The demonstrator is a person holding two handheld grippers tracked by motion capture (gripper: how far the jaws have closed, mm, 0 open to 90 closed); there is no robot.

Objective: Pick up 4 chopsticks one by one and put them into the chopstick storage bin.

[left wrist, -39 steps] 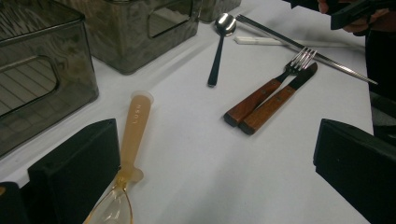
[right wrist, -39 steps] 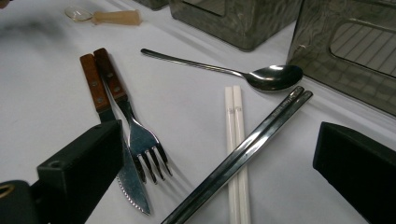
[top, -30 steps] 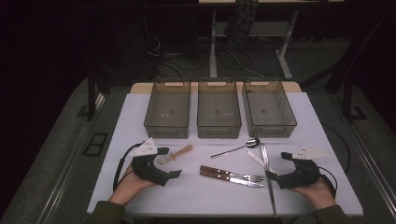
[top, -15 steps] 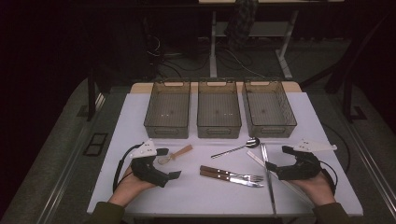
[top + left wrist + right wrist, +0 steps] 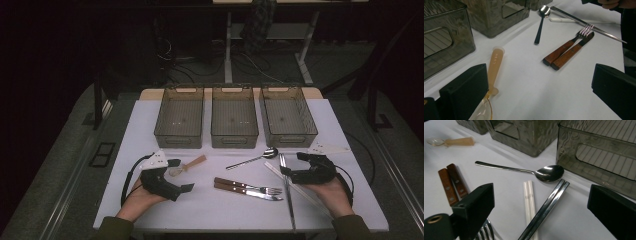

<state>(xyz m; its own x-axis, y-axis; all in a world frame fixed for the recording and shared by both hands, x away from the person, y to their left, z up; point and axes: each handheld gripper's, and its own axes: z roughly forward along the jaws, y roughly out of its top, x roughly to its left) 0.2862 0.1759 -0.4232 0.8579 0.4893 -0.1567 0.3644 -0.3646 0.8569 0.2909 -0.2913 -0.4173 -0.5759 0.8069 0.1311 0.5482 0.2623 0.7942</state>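
— Where's the left tool [image 5: 181, 174]?
— Jaws wide, low over the counter [image 5: 200, 210], the tan-handled spoon [image 5: 494, 65] just beside one jaw.
— And the right tool [image 5: 292, 165]?
— Also wide, above the steel chopsticks [image 5: 544, 212] and white chopsticks [image 5: 529, 195], gripping nothing.

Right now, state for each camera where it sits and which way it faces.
High view: above the person's side, facing forward and down on the table; both hands, left hand-held gripper, right hand-held gripper.
Left gripper view: along its open jaws toward the wooden-handled fork.
Right gripper view: along its open jaws toward the metal spoon, shared by all views.
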